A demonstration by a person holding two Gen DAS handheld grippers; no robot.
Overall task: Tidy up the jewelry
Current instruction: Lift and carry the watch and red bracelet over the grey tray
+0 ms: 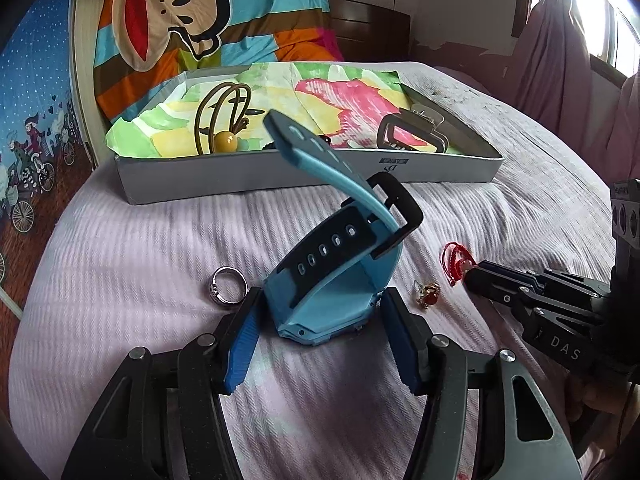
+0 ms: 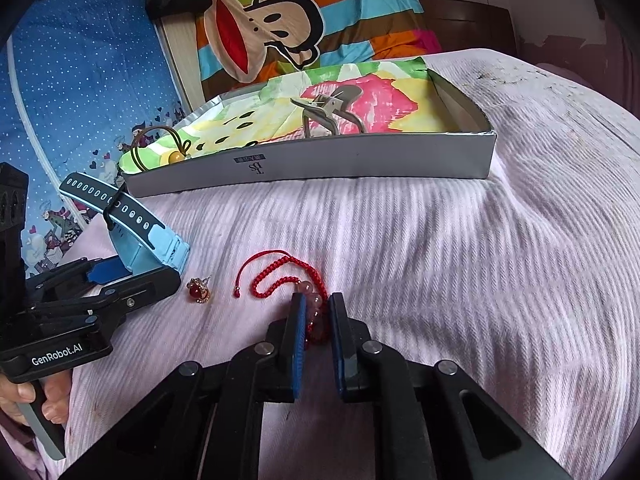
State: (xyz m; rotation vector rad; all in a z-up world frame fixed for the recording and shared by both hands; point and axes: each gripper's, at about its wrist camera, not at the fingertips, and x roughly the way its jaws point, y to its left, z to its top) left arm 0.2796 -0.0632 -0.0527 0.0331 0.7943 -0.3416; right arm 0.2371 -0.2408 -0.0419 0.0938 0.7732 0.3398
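A light blue watch (image 1: 340, 280) stands on the pink bedspread between the fingers of my left gripper (image 1: 320, 312), which is open around its body without squeezing it. The watch also shows in the right wrist view (image 2: 152, 248). My right gripper (image 2: 317, 312) is closed on the pink beads of a red cord bracelet (image 2: 280, 276), which lies on the bed. A silver ring (image 1: 228, 285) lies left of the watch. A gold earring with a red stone (image 1: 429, 294) lies between the watch and the bracelet.
A shallow grey box (image 1: 256, 176) lined with flowered paper stands beyond the jewelry. It holds a brown cord with a yellow bead (image 1: 224, 120) and a grey hair claw (image 1: 412, 130). A striped monkey blanket (image 1: 192, 20) hangs behind.
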